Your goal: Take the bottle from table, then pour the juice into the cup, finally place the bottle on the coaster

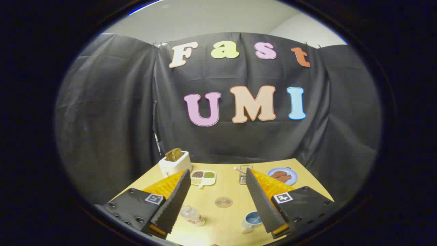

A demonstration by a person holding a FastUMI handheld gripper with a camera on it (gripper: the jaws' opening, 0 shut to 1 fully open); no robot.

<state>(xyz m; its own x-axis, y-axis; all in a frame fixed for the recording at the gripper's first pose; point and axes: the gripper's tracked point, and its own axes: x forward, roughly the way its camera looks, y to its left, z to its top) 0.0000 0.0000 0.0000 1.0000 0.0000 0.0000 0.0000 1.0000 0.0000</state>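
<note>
Black cloth backs the yellow table (222, 223). My claw (218, 201) hangs above it, released, fingers spread wide with nothing between them. Landmark: clear coaster (223, 202), mid-table. Bottle (192, 215) stands left of the coaster, beside my left finger. Blue cup (252, 220) sits right of the coaster, touching no finger that I can tell. Toaster (174, 162) stands beyond the coaster.

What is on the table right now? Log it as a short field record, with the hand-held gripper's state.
hand-held gripper: open, above the table, holding nothing
bottle: on the table, beside the left finger, not grasped
cup: blue inside, by the right finger
coaster: round, bare, between the fingers
toaster: far left, bread in it
divided dish: beside the toaster
plate: blue, far right, food on it
table: yellow-tan
</note>
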